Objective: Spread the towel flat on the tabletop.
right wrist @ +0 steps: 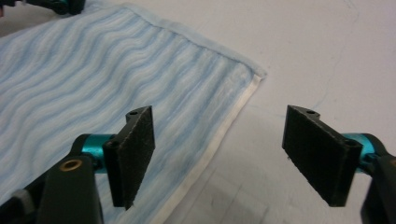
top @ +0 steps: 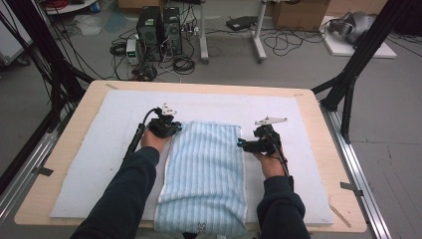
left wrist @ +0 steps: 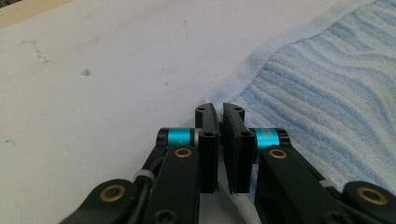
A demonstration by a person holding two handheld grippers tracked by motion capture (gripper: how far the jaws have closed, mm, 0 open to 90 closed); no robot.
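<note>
Dark sleeves come in from the near table edge, one hand on each tool. Between them lies the towel (top: 206,174), pale blue with wavy stripes, folded into a long strip; its near end hangs just over the table edge and its far end lies mid-table. It rests on a white felt-like pad (top: 84,164) that covers the light wooden table (top: 318,114).

Left gripper (left wrist: 219,140) sits at the towel's far left corner, jaws pressed nearly together; a sliver of the hem shows between the pads, so it seems to pinch that corner, though the grip itself is mostly hidden. Right gripper (right wrist: 219,156) hangs over the towel's right edge near the far right corner, jaws spread wide: one pad above the terry, the other above the bare pad, nothing held.

Judgement: early in a fold. One corner taken, the other not yet gripped; lifting and folding are left.

Terry is ribbed and soft, with a flat woven hem. Beyond the table, computer towers (top: 159,32) and loose cables sit on grey floor.
</note>
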